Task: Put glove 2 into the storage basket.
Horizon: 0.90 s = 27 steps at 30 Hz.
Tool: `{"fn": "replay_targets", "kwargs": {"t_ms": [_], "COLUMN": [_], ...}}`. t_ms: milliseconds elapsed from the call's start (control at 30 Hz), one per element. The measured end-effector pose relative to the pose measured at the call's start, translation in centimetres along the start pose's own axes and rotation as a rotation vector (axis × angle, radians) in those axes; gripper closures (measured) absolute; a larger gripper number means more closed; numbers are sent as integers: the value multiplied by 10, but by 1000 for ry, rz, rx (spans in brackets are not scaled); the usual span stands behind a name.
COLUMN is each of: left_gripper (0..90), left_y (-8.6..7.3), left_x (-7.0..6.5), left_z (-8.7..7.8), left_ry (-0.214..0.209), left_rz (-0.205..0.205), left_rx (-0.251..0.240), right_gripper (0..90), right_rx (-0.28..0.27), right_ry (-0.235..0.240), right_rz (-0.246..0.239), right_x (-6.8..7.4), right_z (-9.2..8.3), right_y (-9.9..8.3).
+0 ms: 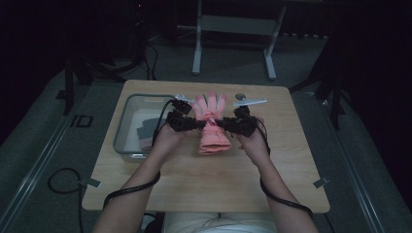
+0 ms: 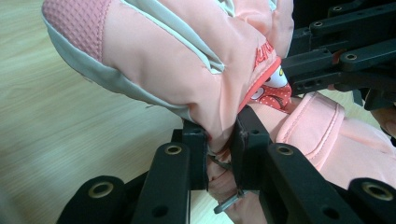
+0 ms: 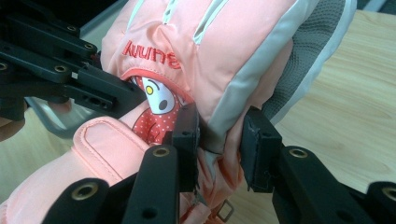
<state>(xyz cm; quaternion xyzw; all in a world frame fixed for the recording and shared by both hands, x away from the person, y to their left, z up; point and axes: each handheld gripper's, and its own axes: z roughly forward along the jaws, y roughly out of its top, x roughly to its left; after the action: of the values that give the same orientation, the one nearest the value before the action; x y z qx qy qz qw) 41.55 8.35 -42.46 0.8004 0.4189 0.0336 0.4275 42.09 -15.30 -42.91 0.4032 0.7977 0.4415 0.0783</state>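
Observation:
A pink padded glove (image 1: 212, 136) with grey trim hangs fingers-up between my two grippers over the middle of the wooden table (image 1: 194, 179). My left gripper (image 1: 197, 124) (image 2: 219, 149) is shut on the glove's (image 2: 177, 60) wrist edge, with fabric bunched between its pads. From the opposite side, my right gripper (image 1: 225, 124) (image 3: 219, 149) is shut on the other edge of the glove (image 3: 210, 51). A cartoon patch (image 3: 156, 100) and the cuff (image 3: 98, 149) lie below the grip. The right gripper's arms (image 2: 336, 60) appear in the left gripper view, and the left gripper's arms (image 3: 70, 70) in the right gripper view.
A clear plastic bin (image 1: 127, 104) stands on the table's left side with grey items (image 1: 145, 131) inside. A small dark round object (image 1: 239, 96) lies near the far edge. A metal stand (image 1: 233, 29) is on the floor beyond the table.

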Motion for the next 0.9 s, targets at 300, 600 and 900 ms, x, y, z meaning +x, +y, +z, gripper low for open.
{"fn": "replay_targets", "kwargs": {"t_ms": [300, 600, 900], "left_gripper": [775, 775, 776], "left_y": [-6, -10, -19], "left_x": [13, 27, 46], "left_z": [-34, -61, -95], "left_ry": [32, 80, 136], "left_rz": [-15, -25, -68], "left_rx": [-9, -26, -39], "right_gripper": [699, 701, 703], "right_rx": [-3, -10, -10], "right_ry": [34, 52, 99], "right_rz": [-47, -94, -126], "right_x": [26, 48, 74], "right_z": [14, 30, 55], "right_y": [19, 36, 56]}}
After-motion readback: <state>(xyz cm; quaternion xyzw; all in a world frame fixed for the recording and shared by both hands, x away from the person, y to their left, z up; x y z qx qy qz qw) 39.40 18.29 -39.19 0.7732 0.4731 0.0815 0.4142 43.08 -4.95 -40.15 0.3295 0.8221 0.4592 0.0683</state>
